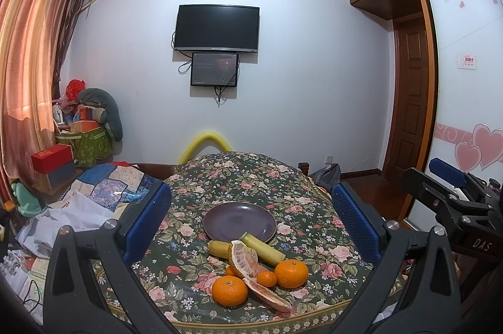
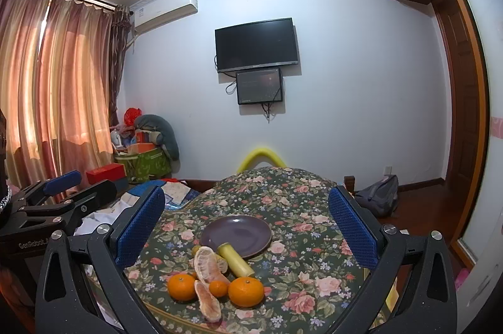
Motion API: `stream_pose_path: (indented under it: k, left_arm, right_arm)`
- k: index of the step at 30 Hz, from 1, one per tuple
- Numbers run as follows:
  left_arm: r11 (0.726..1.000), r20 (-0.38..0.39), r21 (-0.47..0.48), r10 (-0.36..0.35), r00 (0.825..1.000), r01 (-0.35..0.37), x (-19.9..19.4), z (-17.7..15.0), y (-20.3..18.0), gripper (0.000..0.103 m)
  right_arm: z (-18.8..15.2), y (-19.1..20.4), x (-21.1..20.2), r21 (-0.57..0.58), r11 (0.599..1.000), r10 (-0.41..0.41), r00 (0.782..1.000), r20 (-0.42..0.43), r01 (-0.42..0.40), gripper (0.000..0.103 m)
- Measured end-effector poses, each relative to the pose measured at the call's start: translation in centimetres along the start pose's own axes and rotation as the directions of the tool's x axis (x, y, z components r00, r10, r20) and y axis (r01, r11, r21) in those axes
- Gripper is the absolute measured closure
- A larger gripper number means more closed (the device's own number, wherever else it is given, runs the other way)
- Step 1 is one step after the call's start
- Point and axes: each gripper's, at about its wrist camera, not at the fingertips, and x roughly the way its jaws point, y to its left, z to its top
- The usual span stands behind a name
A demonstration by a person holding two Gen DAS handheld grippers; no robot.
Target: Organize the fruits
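Purple plate (image 1: 239,222) bare on floral worktop (image 1: 298,186); oranges (image 1: 229,290), perhaps pomelo segments (image 1: 243,258) at 6 o'clock; both tongs (image 1: 251,224) (image 2: 246,227) agape, empty.

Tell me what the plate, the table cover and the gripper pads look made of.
Plate: likely glazed ceramic, dark purple with a soft sheen.
Table cover: probably oilcloth or vinyl, floral print, faintly glossy, draped smoothly over the edge.
Left gripper pads: blue, finely dotted texture, apparently rubber or foam. Right gripper pads look the same.
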Motion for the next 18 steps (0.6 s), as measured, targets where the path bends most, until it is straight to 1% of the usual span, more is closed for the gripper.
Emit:
stream_pose_path:
  k: [18]
  left_arm:
    - [1.0, -0.002, -0.002, 0.0, 1.0, 0.0, 0.13, -0.03, -0.03, 0.0]
  right_arm:
    - [0.1, 0.07, 0.07, 0.001, 1.0, 0.002, 1.0, 0.0, -0.002, 0.0]
